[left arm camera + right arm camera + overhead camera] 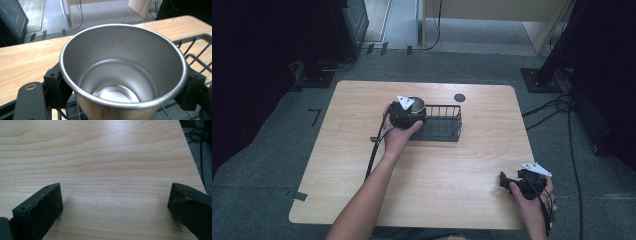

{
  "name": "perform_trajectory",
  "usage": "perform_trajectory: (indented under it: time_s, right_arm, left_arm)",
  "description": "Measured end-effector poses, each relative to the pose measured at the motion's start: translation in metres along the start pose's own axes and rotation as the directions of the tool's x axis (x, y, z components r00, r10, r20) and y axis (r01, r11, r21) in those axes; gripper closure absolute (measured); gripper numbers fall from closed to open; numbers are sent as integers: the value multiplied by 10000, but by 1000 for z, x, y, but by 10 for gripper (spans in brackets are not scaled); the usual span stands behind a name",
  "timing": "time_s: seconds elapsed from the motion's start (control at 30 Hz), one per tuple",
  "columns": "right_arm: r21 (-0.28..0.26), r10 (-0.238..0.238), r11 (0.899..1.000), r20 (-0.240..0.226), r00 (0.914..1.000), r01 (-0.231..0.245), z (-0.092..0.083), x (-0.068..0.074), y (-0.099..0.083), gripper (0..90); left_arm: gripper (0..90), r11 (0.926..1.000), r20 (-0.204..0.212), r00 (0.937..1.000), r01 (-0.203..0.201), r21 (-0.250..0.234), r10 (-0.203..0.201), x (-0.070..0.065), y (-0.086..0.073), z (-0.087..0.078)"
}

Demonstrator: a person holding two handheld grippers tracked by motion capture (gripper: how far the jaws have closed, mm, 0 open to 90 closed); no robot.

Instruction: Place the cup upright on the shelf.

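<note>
A shiny steel cup (122, 70), upright and empty, sits between the jaws of my left gripper (123, 87), which is shut on its sides just under the rim. In the high view the left gripper (407, 114) holds the cup (418, 104) at the left end of a black wire basket (447, 106); whether the cup rests on the basket floor I cannot tell. My right gripper (506, 181) rests low near the table's front right corner. Its jaws stand wide open over bare wood in the right gripper view (115, 205).
The basket's wires (197, 50) run right of and under the cup. A small dark round disc (459, 97) lies on the light wooden table (437, 170) behind the basket. Cables (562, 107) trail over the grey floor right of the table.
</note>
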State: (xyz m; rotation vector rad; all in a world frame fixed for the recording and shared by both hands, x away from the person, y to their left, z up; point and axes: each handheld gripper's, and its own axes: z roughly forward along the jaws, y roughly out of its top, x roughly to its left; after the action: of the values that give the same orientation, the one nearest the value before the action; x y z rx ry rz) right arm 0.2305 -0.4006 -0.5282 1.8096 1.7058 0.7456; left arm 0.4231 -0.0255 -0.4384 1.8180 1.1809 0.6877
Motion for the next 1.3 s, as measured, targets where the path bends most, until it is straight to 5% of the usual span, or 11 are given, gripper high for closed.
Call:
perform_trajectory:
  time_s: [0.33,0.7,1.3]
  right_arm:
    - [-6,-6,10000,1,10000,6,0,0,0,0]
    - [-3,-2,10000,-3,10000,2,0,0,0,0]
    - [-1,-3,10000,1,10000,3,0,0,0,0]
  left_arm:
    - [173,9996,-18,9998,-181,194,182,-1,-3,0]
    - [43,9968,303,9994,-187,780,164,3,-1,-7]
    - [21,10000,587,9983,46,-44,-43,18,-3,-47]
